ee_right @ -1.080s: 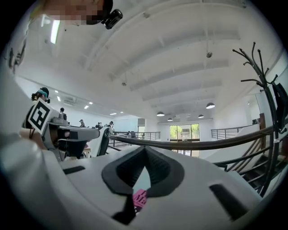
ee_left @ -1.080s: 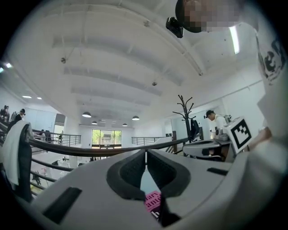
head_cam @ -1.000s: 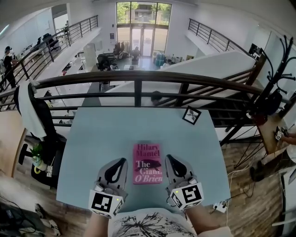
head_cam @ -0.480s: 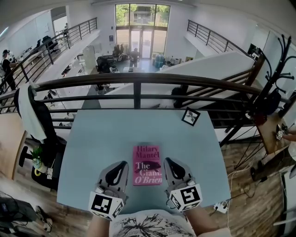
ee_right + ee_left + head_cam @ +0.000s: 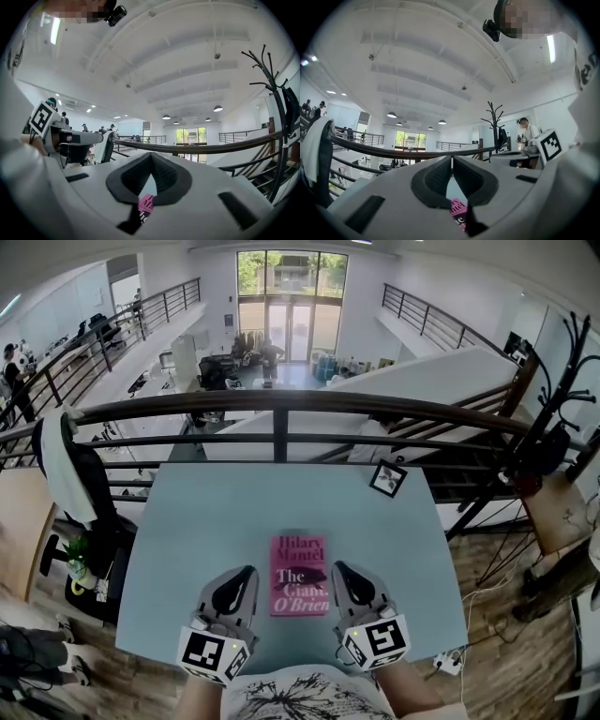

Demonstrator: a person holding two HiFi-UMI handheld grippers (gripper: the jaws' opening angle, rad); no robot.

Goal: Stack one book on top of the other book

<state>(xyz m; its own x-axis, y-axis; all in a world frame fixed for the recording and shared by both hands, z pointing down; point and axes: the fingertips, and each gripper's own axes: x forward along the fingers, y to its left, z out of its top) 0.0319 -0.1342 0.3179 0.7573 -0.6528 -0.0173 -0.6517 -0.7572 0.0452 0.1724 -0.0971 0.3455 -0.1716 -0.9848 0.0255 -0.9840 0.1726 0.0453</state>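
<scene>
Pink book (image 5: 299, 575) lies flat on the pale blue table (image 5: 206, 512), toward the near edge, squarely between the two grippers and touching neither. Whether a second book sits under it cannot be told from above; only one cover shows. In the left gripper view just a pink corner (image 5: 458, 208) appears through the notch under the jaws, and in the right gripper view a similar sliver (image 5: 146, 204) with a few letters; the rest is blocked by each gripper's own body.

The person's hands are hidden beneath the marker cubes, and the forearms are cut off by the bottom edge of the head view, above a patterned shirt (image 5: 300, 695).

The left gripper (image 5: 247, 570) points away from the person, level, just left of the book, its tip angled slightly inward. Its jaws are pressed together with nothing between them, as its own view (image 5: 452, 159) shows. The right gripper (image 5: 338, 566) mirrors it on the book's right side, jaws likewise closed on nothing (image 5: 150, 157). Whether either gripper rests on the tabletop is unclear.

A small black-and-white marker card (image 5: 387, 477) lies at the table's far right corner.
</scene>
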